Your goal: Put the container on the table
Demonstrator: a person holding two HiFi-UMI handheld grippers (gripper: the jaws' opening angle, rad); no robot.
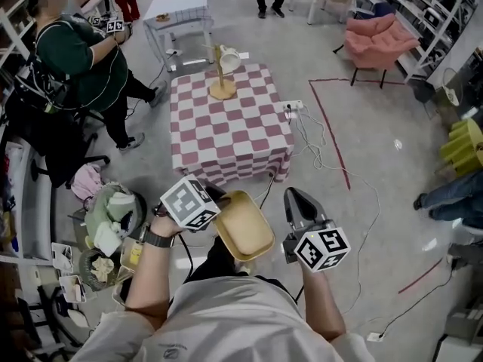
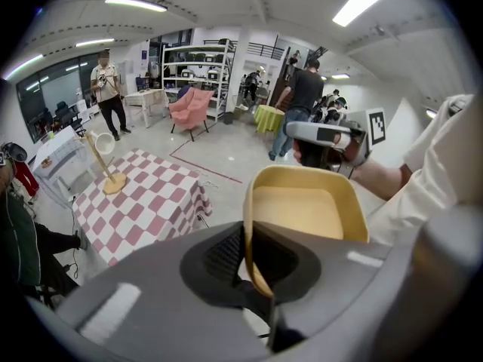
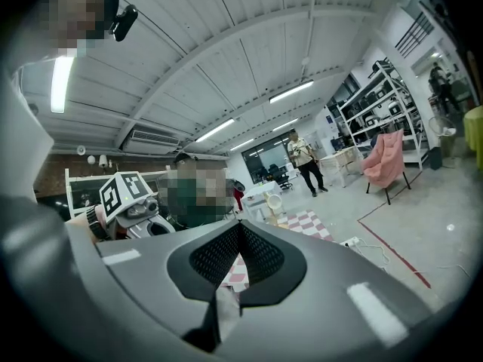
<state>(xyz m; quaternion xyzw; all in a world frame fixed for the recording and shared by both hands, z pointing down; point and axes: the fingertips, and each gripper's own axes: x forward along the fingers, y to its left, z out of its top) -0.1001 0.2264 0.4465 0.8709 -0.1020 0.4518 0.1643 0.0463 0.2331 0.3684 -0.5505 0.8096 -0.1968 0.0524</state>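
Note:
A shallow yellow container (image 1: 245, 226) hangs in front of my chest, well short of the table. My left gripper (image 1: 216, 202) is shut on its near rim; in the left gripper view the rim (image 2: 250, 256) runs between the closed jaws and the tray's bare inside (image 2: 306, 211) faces the camera. The table (image 1: 226, 138) with a pink-and-white checked cloth stands ahead on the floor; it also shows in the left gripper view (image 2: 139, 202). My right gripper (image 1: 296, 198) is held just right of the container, shut with nothing in it (image 3: 239, 236).
A wooden stand with a white cup (image 1: 223, 70) occupies the table's far edge. A power strip and cables (image 1: 294, 107) lie right of the table. A person in green (image 1: 79, 59) stands at left, near floor clutter (image 1: 113, 221). A pink armchair (image 1: 379, 40) stands far right.

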